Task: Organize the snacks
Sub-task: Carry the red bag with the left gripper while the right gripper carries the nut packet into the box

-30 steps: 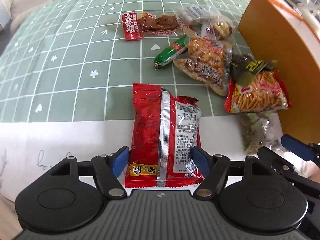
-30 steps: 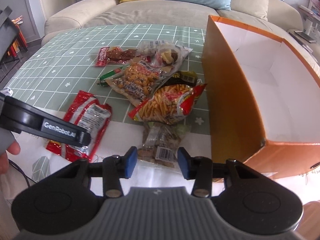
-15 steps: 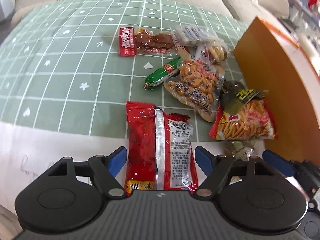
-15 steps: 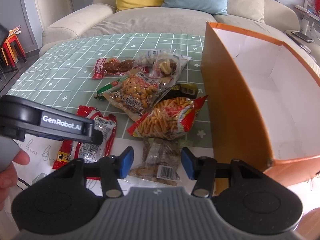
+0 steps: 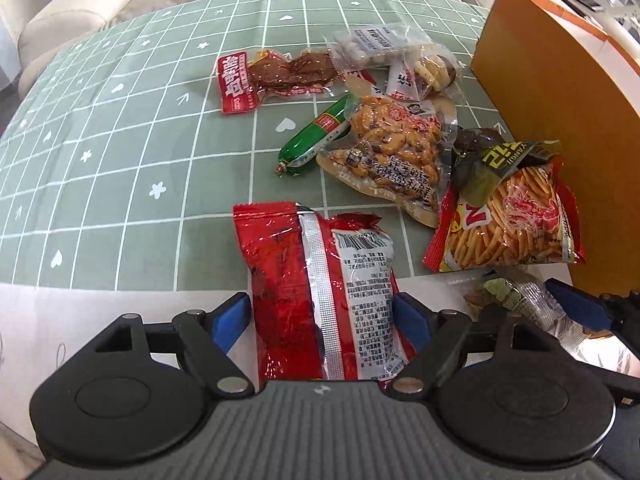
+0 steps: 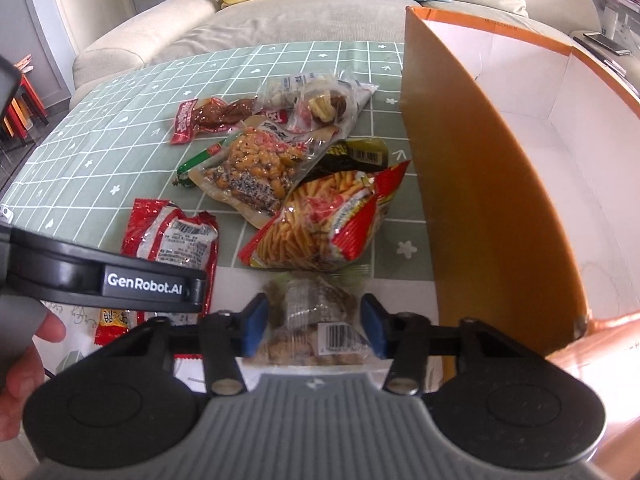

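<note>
My left gripper (image 5: 322, 316), jaws just spread wide, straddles the crinkly red foil snack packet (image 5: 320, 292) at the table's near edge, while my right gripper (image 6: 314, 326), jaws just narrowing, brackets the clear nut pouch (image 6: 314, 320) beside the orange cardboard box (image 6: 480, 200); either slippery wrapper may squirt free.

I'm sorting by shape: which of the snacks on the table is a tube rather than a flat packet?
The green sausage stick, lying beside the clear bag of mixed nuts. It alone is round, slim and clipped at the end; the rest are flat bags.
</note>
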Motion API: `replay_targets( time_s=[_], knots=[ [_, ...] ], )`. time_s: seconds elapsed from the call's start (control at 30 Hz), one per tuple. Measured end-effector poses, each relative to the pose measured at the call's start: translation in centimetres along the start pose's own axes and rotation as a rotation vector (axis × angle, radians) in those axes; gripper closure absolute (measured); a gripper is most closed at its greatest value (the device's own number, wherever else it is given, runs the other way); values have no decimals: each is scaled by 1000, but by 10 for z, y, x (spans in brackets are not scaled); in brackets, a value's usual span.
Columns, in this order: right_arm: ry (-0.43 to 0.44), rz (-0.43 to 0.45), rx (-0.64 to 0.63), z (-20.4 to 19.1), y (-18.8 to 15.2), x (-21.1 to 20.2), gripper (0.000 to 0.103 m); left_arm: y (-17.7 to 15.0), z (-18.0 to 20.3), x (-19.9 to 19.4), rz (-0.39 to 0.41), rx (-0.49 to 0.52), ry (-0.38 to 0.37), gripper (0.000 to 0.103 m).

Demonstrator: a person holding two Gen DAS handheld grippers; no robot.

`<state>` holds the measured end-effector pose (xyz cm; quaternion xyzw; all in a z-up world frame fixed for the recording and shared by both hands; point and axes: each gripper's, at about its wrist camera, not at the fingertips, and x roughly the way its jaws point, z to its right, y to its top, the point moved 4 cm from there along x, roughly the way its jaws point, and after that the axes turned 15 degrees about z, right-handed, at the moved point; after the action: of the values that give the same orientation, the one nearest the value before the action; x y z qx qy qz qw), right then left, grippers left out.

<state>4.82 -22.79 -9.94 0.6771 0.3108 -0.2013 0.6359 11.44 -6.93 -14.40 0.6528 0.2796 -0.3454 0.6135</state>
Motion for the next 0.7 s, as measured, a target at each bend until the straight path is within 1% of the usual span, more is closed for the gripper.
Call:
replay_targets(
  time_s=[0.07,0.17,0.23,0.43,0.57,0.7],
  knots=[
    [1,1,-10,-1,0,0,59,1,2,0,8,15,-2,9],
    [6,1,-31,-3,0,-1,63,1,1,-2,3,12,-24,19],
    [18,-6,-34,-3,0,-3,66,0,-1,-3,-9,15,-28,19],
    [24,-37,-76,-9,-1,-10,69,-5,-8,-16,-30,18,-21,20],
    [43,-75,-66,-11,-1,-20,70,-4,-11,-30,-35,16,-13,20],
    [65,-84,-80,-15,0,-34,71,-1,-13,-47,-38,10,-9,19]
  ],
)
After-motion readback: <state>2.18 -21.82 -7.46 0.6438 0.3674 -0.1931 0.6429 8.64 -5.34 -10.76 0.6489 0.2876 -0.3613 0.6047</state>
